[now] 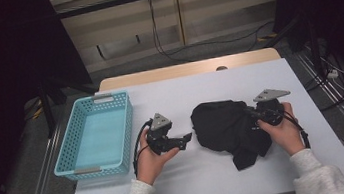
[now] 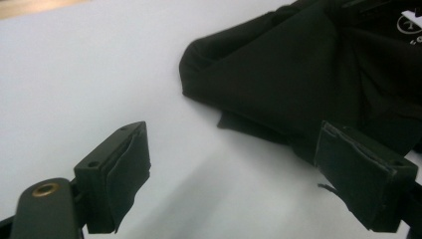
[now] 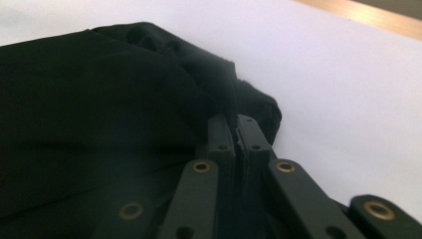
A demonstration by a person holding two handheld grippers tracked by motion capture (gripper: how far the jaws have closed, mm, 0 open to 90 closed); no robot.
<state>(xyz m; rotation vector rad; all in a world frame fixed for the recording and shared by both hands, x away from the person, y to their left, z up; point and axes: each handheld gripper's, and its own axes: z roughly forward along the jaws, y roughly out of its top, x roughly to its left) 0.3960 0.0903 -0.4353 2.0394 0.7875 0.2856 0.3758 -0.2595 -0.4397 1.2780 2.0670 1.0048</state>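
Sitting on a white table with a wood edge, in a dark room with cables on the floor: one black cloth, crumpled, no clear long axis, right of centre. One blue basket at left. Right gripper pinches the cloth's edge; left gripper is spread, just beside it.

Left tongs spread wide, low and level, right tongs pinched together
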